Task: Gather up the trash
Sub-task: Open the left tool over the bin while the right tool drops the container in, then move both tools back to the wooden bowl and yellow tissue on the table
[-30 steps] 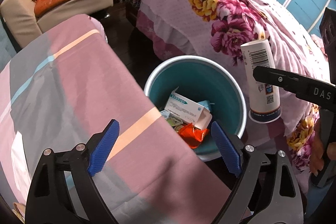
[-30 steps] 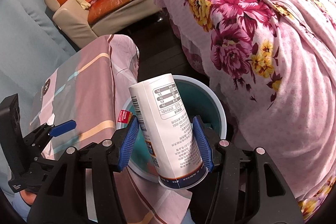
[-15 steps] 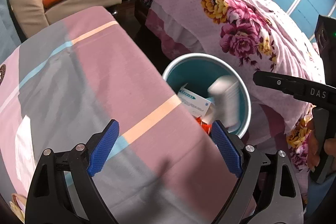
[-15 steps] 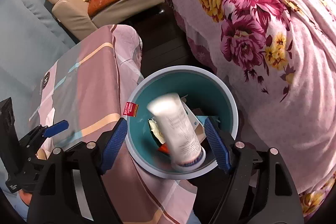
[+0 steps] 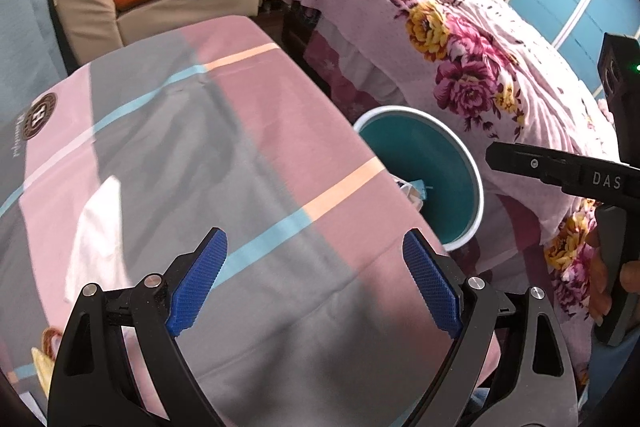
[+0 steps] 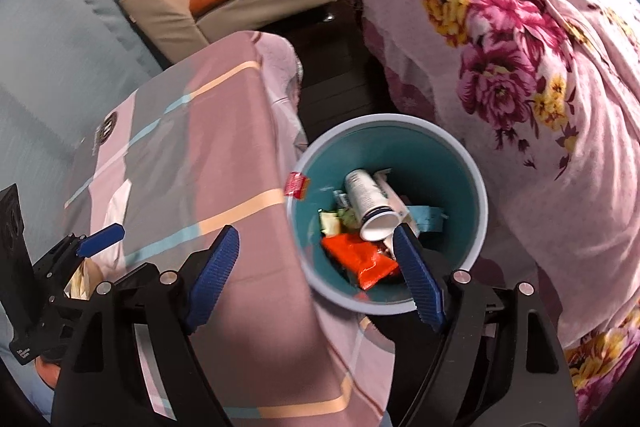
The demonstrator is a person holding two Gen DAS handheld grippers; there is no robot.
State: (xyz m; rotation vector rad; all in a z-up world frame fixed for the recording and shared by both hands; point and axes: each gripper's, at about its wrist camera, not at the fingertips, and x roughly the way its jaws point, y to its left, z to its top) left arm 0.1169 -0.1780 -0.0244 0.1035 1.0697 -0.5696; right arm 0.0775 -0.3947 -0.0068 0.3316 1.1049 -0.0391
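right gripper [image 6: 316, 271], jaws just opened wide and empty, hangs over the round teal bin [image 6: 478, 187]; inside it lies the white cylindrical container [image 6: 366, 193] on an orange wrapper [image 6: 358, 259]; left gripper [image 5: 316, 279] gapes empty above the striped pink-grey cloth [image 5: 200, 147].

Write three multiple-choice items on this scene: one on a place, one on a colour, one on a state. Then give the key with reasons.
1. Where does the white cup lie?
A. on the bed
B. in the bin
C. on the sofa

2. What colour is the inside of the bin?
A. teal
B. yellow
C. black

3. How is the right gripper?
A. shut on the cup
B. shut, empty
C. open, empty

Key: B, the cup rests on the trash inside the bin; A, its inner wall is teal; C, the blue pads stand apart, having just opened, with nothing between them.
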